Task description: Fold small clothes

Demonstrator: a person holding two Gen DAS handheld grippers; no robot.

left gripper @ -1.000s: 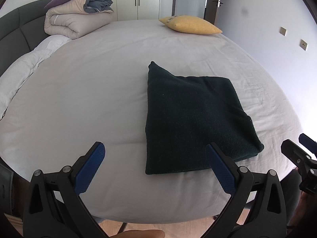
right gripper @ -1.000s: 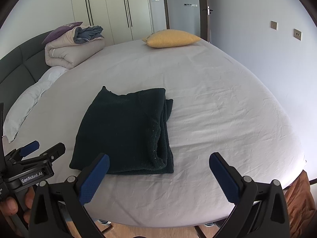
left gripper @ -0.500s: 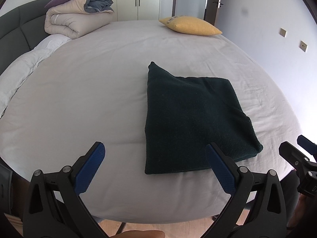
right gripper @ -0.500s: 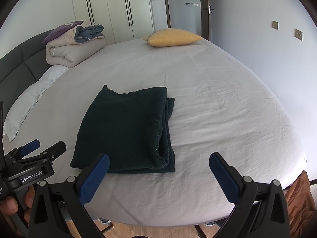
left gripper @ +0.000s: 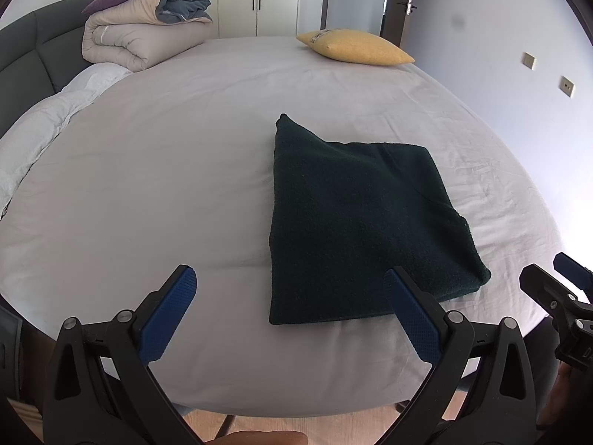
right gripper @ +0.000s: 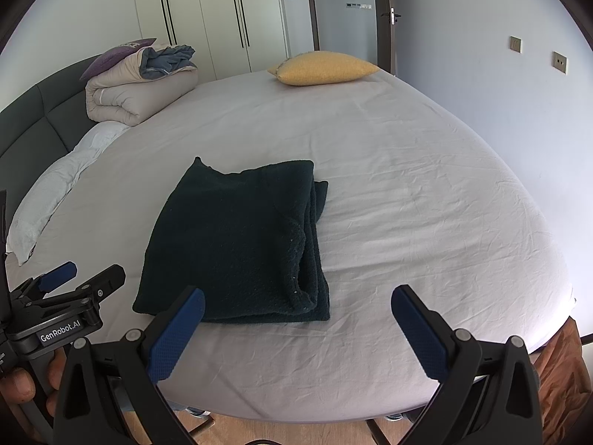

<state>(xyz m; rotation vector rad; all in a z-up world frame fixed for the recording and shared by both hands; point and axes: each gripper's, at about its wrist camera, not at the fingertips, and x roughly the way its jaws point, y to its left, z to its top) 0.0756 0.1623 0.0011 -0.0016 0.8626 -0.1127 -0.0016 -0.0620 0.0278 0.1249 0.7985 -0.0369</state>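
Two grippers hang over the near edge of the bed [left gripper: 185, 170], each with its blue-padded fingers spread wide apart and nothing between them. From its own camera the left gripper [left gripper: 289, 296] sits just short of the folded dark green garment [left gripper: 355, 215], its right finger [left gripper: 411, 319] overlapping the garment's near edge in the view; whether it touches the cloth I cannot tell. The right gripper [right gripper: 296, 319] is likewise held just before the garment [right gripper: 237, 244], which lies ahead and to its left, folded into a rough rectangle with stacked layers showing along its right side.

The garment lies flat on the pale grey sheet, near the front edge of the bed and well apart from everything else. At the far side rest a yellow pillow [right gripper: 322, 68] and a rolled beige duvet [right gripper: 137, 92] with a purple cushion [right gripper: 118, 52] on top, beside the dark padded headboard [left gripper: 33, 52]. A white pillow [right gripper: 55, 196] lies along the left.
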